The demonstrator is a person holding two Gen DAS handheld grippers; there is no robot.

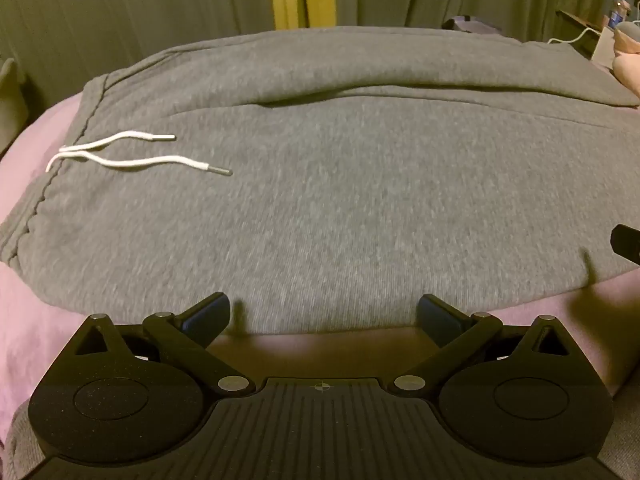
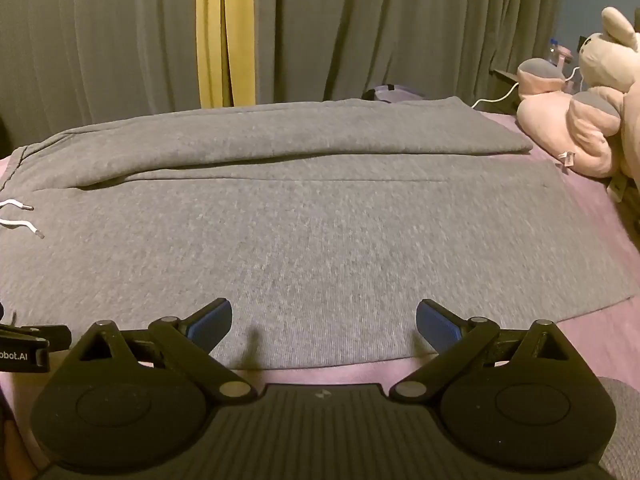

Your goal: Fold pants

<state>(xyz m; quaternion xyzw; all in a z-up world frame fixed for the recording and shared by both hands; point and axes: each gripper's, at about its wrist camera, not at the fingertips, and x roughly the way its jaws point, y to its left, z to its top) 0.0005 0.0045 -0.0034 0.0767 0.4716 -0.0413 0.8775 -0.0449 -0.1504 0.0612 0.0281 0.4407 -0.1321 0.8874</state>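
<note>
Grey sweatpants [image 1: 320,184] lie spread flat across a pink bed sheet [image 1: 24,328], waistband to the left with two white drawstrings [image 1: 136,160] on top; the legs run to the right. The far leg overlaps the near one along a fold [image 2: 280,156]. My left gripper [image 1: 323,316] stands open just above the near hem edge of the pants, nothing between its fingers. My right gripper [image 2: 324,322] is also open, over the near edge of the pants [image 2: 320,240] further right. The right gripper's tip [image 1: 626,242] shows at the edge of the left wrist view.
A pink and beige plush toy [image 2: 588,112] sits on the bed at the far right, near the leg ends. Grey-green curtains [image 2: 360,32] with a yellow gap hang behind the bed. A bottle [image 2: 554,50] and a white cable [image 2: 496,98] lie past the far right corner.
</note>
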